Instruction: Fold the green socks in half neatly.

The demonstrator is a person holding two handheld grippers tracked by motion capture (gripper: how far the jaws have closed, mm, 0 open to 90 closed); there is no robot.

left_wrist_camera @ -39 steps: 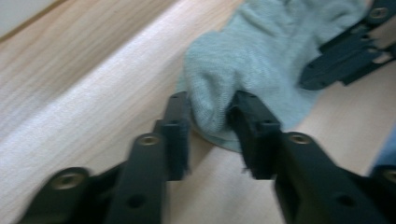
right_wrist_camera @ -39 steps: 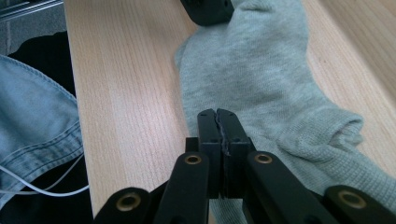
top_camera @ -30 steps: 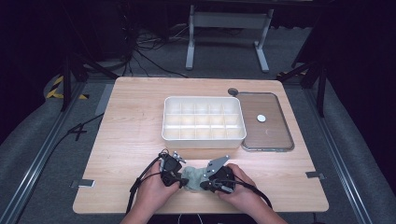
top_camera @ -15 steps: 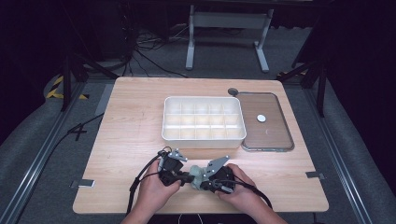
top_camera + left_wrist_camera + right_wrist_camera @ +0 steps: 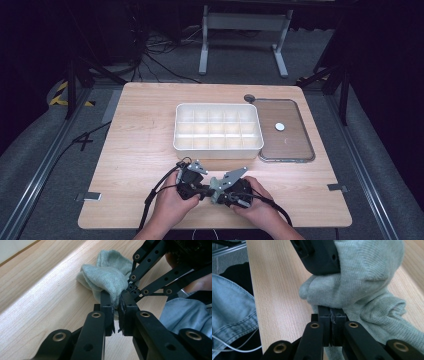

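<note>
A pale green knitted sock (image 5: 107, 280) lies bunched on the wooden table near its front edge. My left gripper (image 5: 116, 303) has just been closing, and its pads now pinch a fold of the sock. My right gripper (image 5: 332, 315) is shut on another fold of the same sock (image 5: 362, 277), facing the left one. The right gripper's black linkage (image 5: 150, 272) reaches in from the upper right of the left gripper view. In the high view both hands hold the left gripper (image 5: 199, 186) and the right gripper (image 5: 216, 191) tip to tip at the table's front.
A white compartment tray (image 5: 218, 148) stands at mid-table behind the hands. To its right lies a brown see-through lid (image 5: 292, 145) with a small white disc (image 5: 280, 127) on it. A dark round hole (image 5: 249, 98) sits behind them. Blue denim (image 5: 232, 305) shows at the table edge.
The two grippers have drawn closer together. The pale sock that showed between them is now mostly covered by their tips, with the left jaws closed on it.
</note>
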